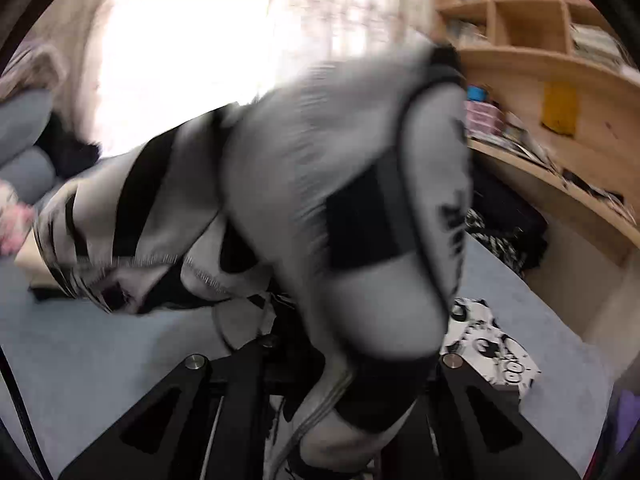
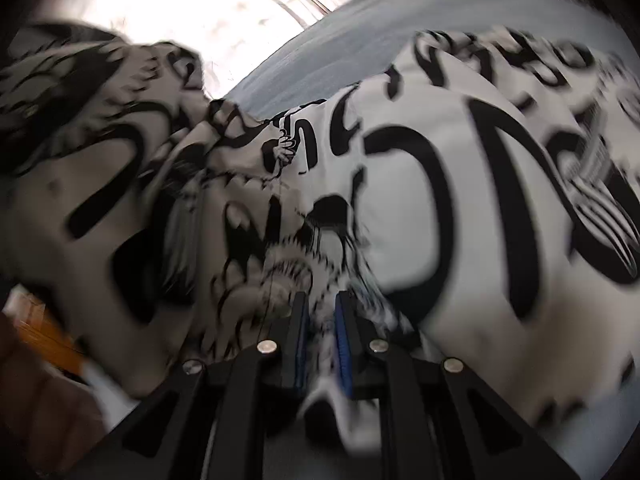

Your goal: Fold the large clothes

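A large white garment (image 1: 320, 168) with black prints hangs in a blurred bunch in front of the left wrist camera, lifted off the bed. It drapes over my left gripper (image 1: 332, 364) and hides the fingertips; the jaws are shut on a fold that runs down between them. In the right wrist view the same printed garment (image 2: 440, 184) lies spread over the bed. My right gripper (image 2: 322, 320) is shut on its crumpled edge, which is pinched between the blue pads (image 2: 344, 344).
The bed's pale blue cover (image 1: 120, 344) lies under the cloth. Wooden shelves (image 1: 532, 40) full of books stand at the right, above a curved wooden ledge (image 1: 580, 184). A bright curtained window (image 1: 200, 40) is behind, with grey pillows (image 1: 24, 120) at the left.
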A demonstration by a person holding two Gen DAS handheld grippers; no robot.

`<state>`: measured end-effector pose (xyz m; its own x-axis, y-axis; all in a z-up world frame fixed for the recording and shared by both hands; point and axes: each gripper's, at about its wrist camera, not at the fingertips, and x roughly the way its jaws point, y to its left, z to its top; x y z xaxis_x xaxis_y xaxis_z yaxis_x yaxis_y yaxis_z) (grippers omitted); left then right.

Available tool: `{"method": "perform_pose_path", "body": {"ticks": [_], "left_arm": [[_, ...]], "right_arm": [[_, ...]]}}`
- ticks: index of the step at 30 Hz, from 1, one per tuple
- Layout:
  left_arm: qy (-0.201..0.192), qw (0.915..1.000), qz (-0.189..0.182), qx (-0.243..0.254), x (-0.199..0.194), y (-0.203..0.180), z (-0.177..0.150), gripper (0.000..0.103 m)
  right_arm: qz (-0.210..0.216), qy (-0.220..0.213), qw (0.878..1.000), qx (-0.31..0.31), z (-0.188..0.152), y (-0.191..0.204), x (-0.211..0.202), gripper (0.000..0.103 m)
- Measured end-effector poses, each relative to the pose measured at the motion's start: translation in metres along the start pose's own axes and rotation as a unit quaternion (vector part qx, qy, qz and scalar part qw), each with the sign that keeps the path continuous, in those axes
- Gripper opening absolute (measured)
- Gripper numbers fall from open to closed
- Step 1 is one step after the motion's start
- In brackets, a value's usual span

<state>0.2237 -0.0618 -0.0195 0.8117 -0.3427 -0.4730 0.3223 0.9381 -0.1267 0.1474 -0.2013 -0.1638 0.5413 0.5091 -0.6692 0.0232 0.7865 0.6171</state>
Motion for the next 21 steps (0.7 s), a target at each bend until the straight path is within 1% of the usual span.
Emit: {"method": "perform_pose_path", "body": {"ticks": [1, 2, 3, 4, 6, 7, 8, 9, 10, 12, 13, 15, 16, 17, 19, 21], "left_arm": [[0.001, 0.9999, -0.007, 0.012, 0.004, -0.012, 0.002, 0.009], [0.003, 0.9995, -0.016, 0.027, 0.009, -0.027, 0.004, 0.009], [0.006, 0.9988, -0.025, 0.043, 0.014, -0.043, 0.005, 0.009], [0.009, 0.9980, -0.033, 0.054, 0.018, -0.054, 0.005, 0.009], [0.017, 0.9951, -0.055, 0.080, 0.027, -0.084, 0.002, 0.009], [0.024, 0.9928, -0.070, 0.094, 0.038, -0.105, -0.001, 0.009], [0.032, 0.9908, -0.081, 0.103, 0.045, -0.118, -0.005, 0.009], [0.043, 0.9888, -0.090, 0.111, 0.053, -0.131, -0.010, 0.009], [0.062, 0.9855, -0.099, 0.123, 0.066, -0.148, -0.019, 0.009], [0.103, 0.9786, -0.096, 0.149, 0.094, -0.169, -0.038, 0.009], [0.135, 0.9724, -0.084, 0.171, 0.111, -0.178, -0.052, 0.010], [0.199, 0.9592, -0.053, 0.194, 0.144, -0.185, -0.082, 0.011], [0.206, 0.9579, -0.047, 0.194, 0.149, -0.184, -0.088, 0.011], [0.201, 0.9595, -0.045, 0.193, 0.150, -0.181, -0.092, 0.012], [0.195, 0.9606, -0.047, 0.193, 0.145, -0.177, -0.090, 0.013], [0.202, 0.9604, -0.055, 0.184, 0.136, -0.167, -0.094, 0.015]], "right_arm": [[0.013, -0.003, 1.000, 0.016, -0.003, -0.010, -0.018, 0.013], [0.011, -0.012, 1.000, 0.025, -0.006, -0.018, -0.033, 0.013], [0.001, -0.024, 0.999, 0.028, -0.009, -0.026, -0.049, 0.013], [-0.020, -0.041, 0.999, 0.030, -0.011, -0.035, -0.067, 0.014], [-0.079, -0.080, 0.993, 0.035, -0.015, -0.053, -0.101, 0.014], [-0.106, -0.096, 0.989, 0.039, -0.016, -0.062, -0.114, 0.014], [-0.141, -0.117, 0.982, 0.048, -0.017, -0.076, -0.133, 0.014], [-0.167, -0.131, 0.976, 0.057, -0.019, -0.088, -0.146, 0.014], [-0.189, -0.139, 0.970, 0.066, -0.020, -0.096, -0.154, 0.014], [-0.226, -0.145, 0.959, 0.085, -0.021, -0.119, -0.172, 0.014], [-0.232, -0.144, 0.957, 0.094, -0.022, -0.128, -0.176, 0.014], [-0.230, -0.133, 0.957, 0.120, -0.025, -0.148, -0.185, 0.014], [-0.226, -0.126, 0.957, 0.127, -0.026, -0.153, -0.185, 0.016], [-0.218, -0.117, 0.960, 0.133, -0.029, -0.159, -0.186, 0.018], [-0.207, -0.106, 0.962, 0.140, -0.032, -0.166, -0.185, 0.019], [-0.200, -0.099, 0.965, 0.138, -0.031, -0.168, -0.182, 0.019]]}}
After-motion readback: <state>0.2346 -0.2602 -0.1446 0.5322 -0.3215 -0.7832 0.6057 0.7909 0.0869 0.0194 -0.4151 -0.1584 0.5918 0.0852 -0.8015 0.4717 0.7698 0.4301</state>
